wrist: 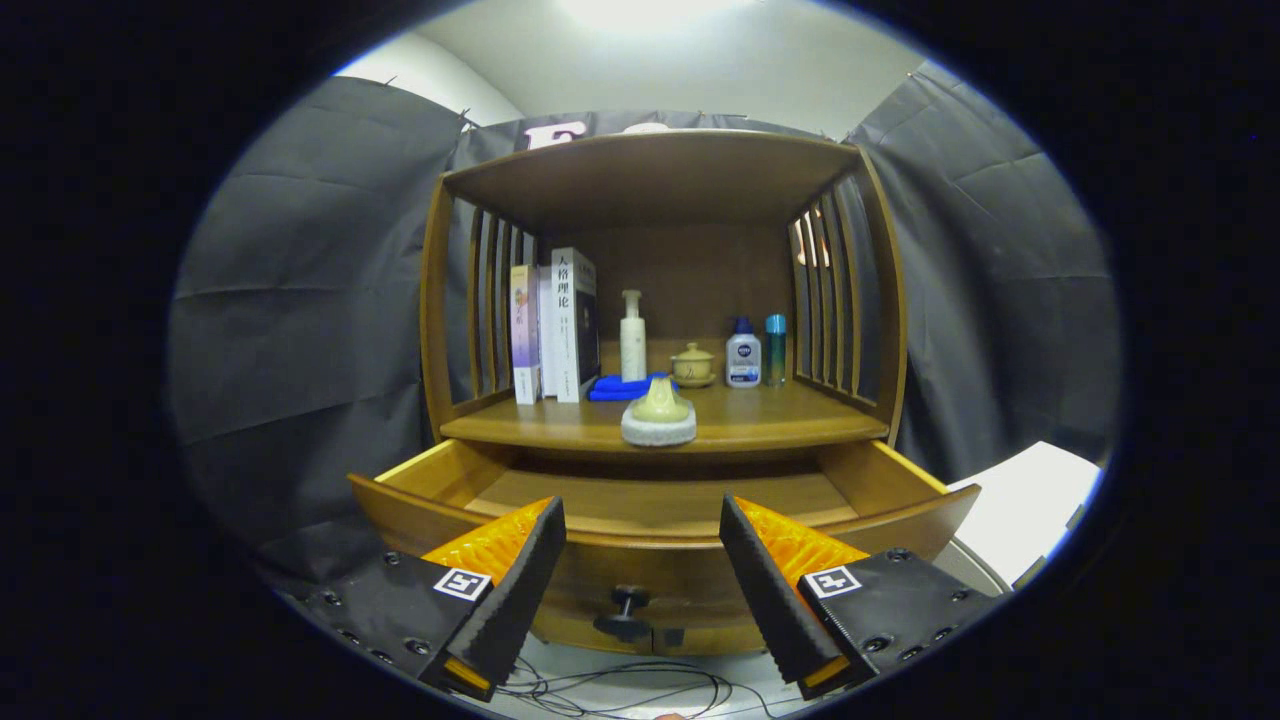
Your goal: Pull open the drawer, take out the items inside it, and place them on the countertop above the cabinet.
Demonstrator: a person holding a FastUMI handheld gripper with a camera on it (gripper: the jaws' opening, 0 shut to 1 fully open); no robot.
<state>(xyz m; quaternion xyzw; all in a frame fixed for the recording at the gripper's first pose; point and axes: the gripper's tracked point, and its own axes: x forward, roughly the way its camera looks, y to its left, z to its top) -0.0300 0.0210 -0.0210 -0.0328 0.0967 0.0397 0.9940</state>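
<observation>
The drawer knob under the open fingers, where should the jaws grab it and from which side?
Grip the dark round knob at the middle of the drawer front, coming straight from the front. It juts out on a short stem, so the open gripper can close either side of it.

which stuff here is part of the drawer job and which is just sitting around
Job:
- drawer, pulled open
- drawer knob
- countertop
- pale lidded pot at the countertop's front edge
- hand-held gripper, open, holding nothing

Just there:
- books
- pump bottle
- blue cloth
- small teapot
- two small bottles
- cables
</observation>
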